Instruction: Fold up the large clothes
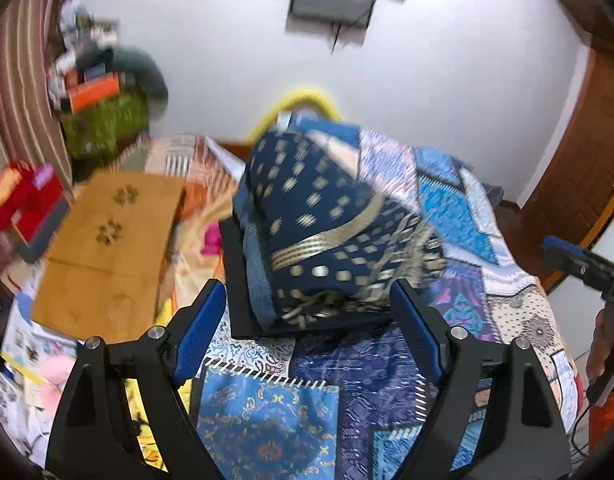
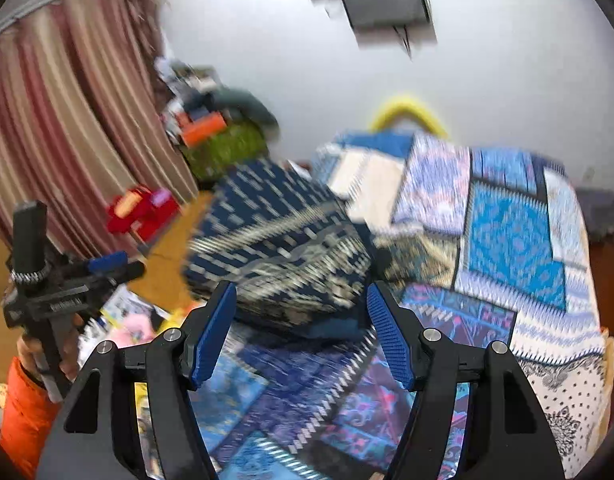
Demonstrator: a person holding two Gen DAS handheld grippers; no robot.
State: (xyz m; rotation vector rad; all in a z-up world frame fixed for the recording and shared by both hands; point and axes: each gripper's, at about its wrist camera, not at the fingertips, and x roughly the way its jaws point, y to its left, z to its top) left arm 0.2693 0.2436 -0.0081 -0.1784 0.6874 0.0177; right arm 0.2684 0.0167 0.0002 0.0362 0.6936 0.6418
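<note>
Folded navy gold-patterned garment (image 1: pixel 327 220) on black board (image 1: pixel 243 280) atop patchwork bedspread (image 1: pixel 447 200), left gripper (image 1: pixel 307 328) released, right gripper (image 2: pixel 301 328) released, nothing grasped, no legible writing

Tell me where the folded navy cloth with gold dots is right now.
The navy cloth lies on a black board on the patchwork bedspread, centre in both wrist views, just beyond the open fingertips, right of the brown mat.

A home bedroom: patchwork bedspread (image 1: pixel 459 208), striped curtains (image 2: pixel 67 128), cluttered corner (image 1: pixel 95 96).
</note>
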